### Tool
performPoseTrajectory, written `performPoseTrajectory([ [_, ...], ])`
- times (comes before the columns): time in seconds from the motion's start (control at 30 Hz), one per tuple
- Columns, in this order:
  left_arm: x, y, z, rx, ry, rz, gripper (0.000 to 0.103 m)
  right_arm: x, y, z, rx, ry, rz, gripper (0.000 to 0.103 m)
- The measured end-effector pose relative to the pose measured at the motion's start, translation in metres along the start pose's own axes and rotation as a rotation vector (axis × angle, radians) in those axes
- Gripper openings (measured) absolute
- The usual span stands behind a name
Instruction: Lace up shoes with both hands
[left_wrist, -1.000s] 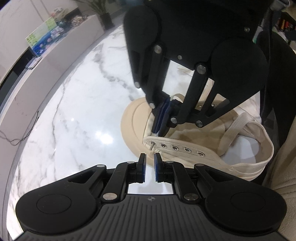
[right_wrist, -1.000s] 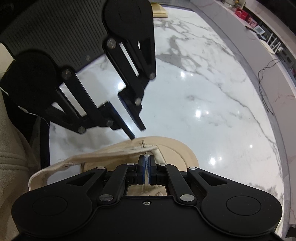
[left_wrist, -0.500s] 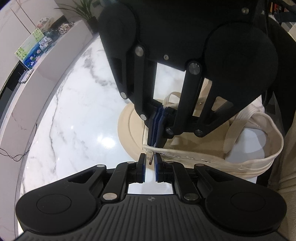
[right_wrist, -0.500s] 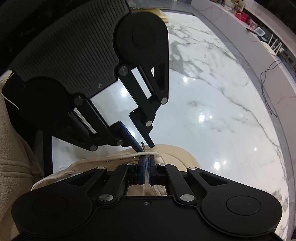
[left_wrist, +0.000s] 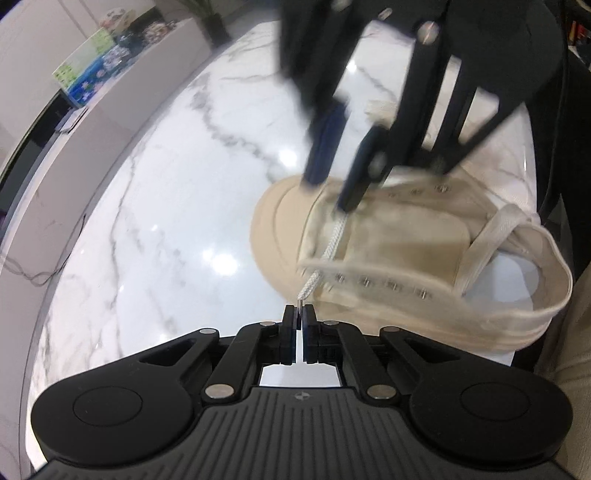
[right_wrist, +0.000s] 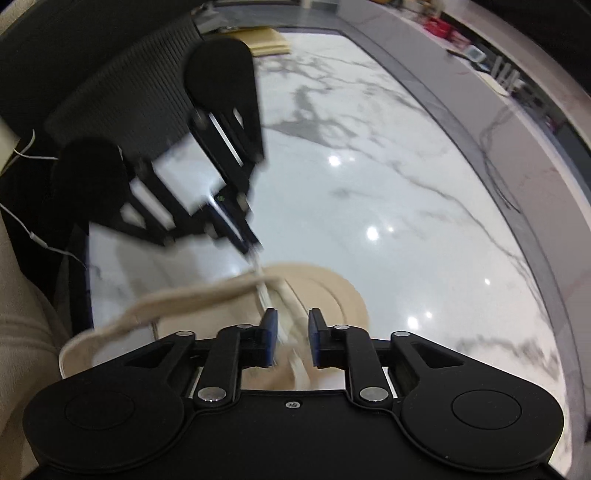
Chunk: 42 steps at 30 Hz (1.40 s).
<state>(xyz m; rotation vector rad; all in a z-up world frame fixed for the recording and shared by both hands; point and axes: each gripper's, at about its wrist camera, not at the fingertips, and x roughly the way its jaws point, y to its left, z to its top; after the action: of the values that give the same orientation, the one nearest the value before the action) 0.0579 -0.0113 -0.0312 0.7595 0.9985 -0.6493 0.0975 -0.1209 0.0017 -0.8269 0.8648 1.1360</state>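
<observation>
The shoe (left_wrist: 388, 258) lies on its side on the marble table (left_wrist: 166, 221), toe far-left, heel opening near-right, w/ two eyelet rows running along its length. The left gripper (left_wrist: 299, 314) is pinched tight on the lace's metal tip (left_wrist: 298, 305); the lace (left_wrist: 325, 258) runs from there up and away across the tongue area, so its long axis points nearly straight out from the left gripper's nose toward the right gripper (left_wrist: 332, 177) hovering above the shoe. The left one is nearer the free end and, by the look of it, the near eyelet row (left_wrist: 391, 286) just right of its tips; next pull prob. goes along that line. In the right wrist view the right gripper (right_wrist: 291, 332) has jaws opening, pads apart, lace (right_wrist: 264, 295) passing between them but not pressed, i.e. released. That view also shows the left gripper (right_wrist: 251, 243) gripping the lace end above the toe (right_wrist: 332, 291), though blurred. The left view alone shows eyelets and heel loop (left_wrist: 491, 236); neither makes clear which eyelet the lace passes through.
</observation>
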Motion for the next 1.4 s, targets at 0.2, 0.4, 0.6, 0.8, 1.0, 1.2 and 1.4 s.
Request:
performPoseTrajectory([
  [0.2,-0.024,0.011,-0.024,-0.034,0.044,0.079,0.002,-0.014,-0.003,-0.018,0.051,-0.003,-0.022,0.019],
  [0.4,-0.052,0.026,-0.046,-0.079,0.084,0.167,0.002,-0.019,0.003,-0.024,0.053,0.03,-0.039,0.019],
  [0.6,-0.081,0.048,-0.071,-0.129,0.131,0.266,0.002,-0.023,0.018,-0.032,0.039,0.064,-0.053,0.019],
  [0.8,-0.126,0.074,-0.101,-0.218,0.172,0.412,0.002,-0.029,0.024,-0.037,0.047,0.082,-0.073,0.019],
  [1.0,-0.17,0.095,-0.126,-0.281,0.224,0.562,0.002,-0.031,0.031,-0.032,0.037,0.082,-0.084,0.019],
  [1.2,-0.215,0.115,-0.14,-0.355,0.244,0.724,0.002,-0.033,0.038,-0.027,0.019,0.073,-0.082,0.019],
  [1.4,-0.239,0.119,-0.133,-0.374,0.223,0.8,0.002,-0.033,0.039,-0.024,0.018,0.063,-0.083,0.019],
])
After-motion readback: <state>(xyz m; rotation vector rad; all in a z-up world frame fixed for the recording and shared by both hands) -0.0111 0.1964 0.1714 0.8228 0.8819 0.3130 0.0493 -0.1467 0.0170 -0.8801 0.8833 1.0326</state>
